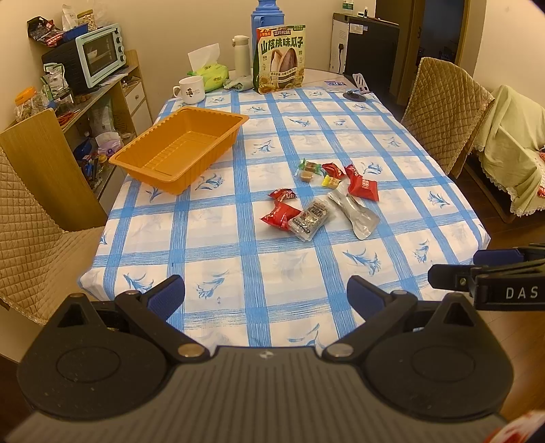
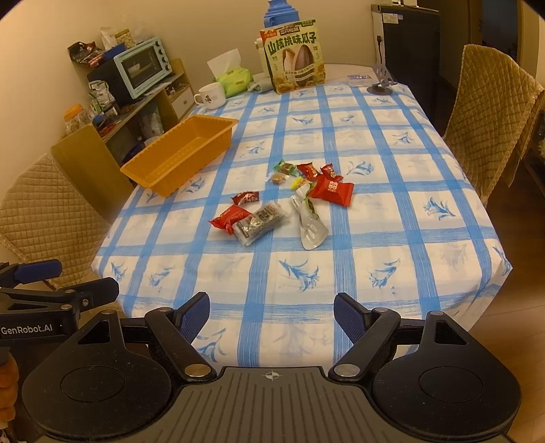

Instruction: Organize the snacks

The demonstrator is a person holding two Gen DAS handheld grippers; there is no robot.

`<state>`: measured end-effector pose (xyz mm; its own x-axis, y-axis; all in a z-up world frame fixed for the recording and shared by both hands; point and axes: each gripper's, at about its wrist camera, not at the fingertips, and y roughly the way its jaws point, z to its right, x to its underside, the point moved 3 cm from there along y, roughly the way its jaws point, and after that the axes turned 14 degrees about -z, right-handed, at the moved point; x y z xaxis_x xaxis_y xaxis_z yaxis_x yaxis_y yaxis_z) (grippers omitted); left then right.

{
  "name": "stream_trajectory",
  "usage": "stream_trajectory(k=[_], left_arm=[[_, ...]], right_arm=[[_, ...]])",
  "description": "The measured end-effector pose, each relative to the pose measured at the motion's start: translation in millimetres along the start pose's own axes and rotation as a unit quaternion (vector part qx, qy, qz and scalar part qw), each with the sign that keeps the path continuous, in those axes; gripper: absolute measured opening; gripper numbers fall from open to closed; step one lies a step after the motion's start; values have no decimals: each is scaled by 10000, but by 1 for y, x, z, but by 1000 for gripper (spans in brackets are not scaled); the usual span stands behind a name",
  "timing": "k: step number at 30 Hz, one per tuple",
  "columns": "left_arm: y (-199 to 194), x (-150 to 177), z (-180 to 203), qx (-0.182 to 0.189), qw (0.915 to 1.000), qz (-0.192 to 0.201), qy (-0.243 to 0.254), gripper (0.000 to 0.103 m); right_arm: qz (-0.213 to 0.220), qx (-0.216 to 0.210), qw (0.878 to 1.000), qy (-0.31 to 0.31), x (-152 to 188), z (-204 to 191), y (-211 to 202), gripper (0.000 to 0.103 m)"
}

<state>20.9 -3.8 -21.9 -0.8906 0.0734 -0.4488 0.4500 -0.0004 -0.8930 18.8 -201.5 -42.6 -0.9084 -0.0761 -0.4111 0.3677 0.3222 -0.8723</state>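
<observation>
Several small snack packets lie loose in the middle of the checked tablecloth: red packets (image 1: 281, 214) (image 2: 332, 191), a clear printed packet (image 1: 310, 218) (image 2: 260, 221), a silver pouch (image 1: 354, 211) (image 2: 308, 221) and small candies (image 1: 311, 170) (image 2: 284, 170). An empty orange tray (image 1: 180, 150) (image 2: 180, 153) sits at the table's left side. My left gripper (image 1: 265, 293) is open and empty above the near table edge. My right gripper (image 2: 270, 313) is open and empty, also at the near edge. Each gripper shows at the other view's side (image 1: 477, 276) (image 2: 51, 283).
At the far end stand a large sunflower seed bag (image 1: 281, 58), a blue thermos (image 1: 267, 17), a white mug (image 1: 190, 88), a tissue pack (image 1: 209, 73) and a phone stand (image 1: 357, 92). Quilted chairs (image 1: 442, 112) flank the table. A cluttered shelf with a toaster oven (image 1: 98, 54) is at left.
</observation>
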Motion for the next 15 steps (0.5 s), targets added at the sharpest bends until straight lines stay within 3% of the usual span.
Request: stream_trajectory(k=[15], left_arm=[[0,0,0,9,10000,-6,1,101]], right_arm=[[-5,-5,10000,5,-2,0,2,80]])
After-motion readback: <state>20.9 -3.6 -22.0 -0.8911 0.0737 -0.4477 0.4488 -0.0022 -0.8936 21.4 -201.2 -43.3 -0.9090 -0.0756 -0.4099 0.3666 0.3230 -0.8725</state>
